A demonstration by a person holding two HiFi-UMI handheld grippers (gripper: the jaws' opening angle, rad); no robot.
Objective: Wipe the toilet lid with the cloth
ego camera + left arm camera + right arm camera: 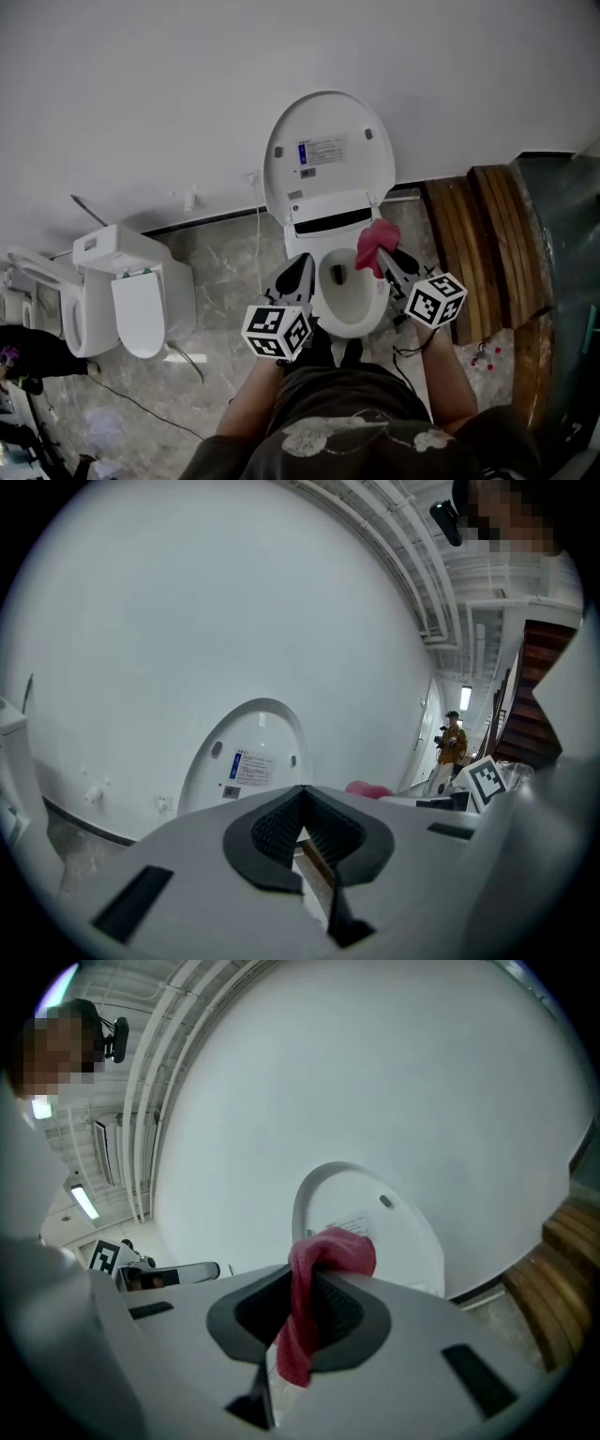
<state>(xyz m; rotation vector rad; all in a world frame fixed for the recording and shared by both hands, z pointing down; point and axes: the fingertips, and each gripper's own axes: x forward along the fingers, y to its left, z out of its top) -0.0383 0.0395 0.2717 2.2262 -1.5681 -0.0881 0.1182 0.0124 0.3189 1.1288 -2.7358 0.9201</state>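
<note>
Right tongs [389, 261], clamped on the red cloth [375, 246]; left tongs [298, 272], closed and empty. The raised lid [328, 150] stands upright just beyond both, its lower right edge nearest the cloth.

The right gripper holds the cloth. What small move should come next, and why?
Probably carry the right gripper forward and up until the pink cloth pinched in its fingers meets the raised toilet lid. The lid stands open against the wall, and the cloth is apart from it, above the bowl.
</note>
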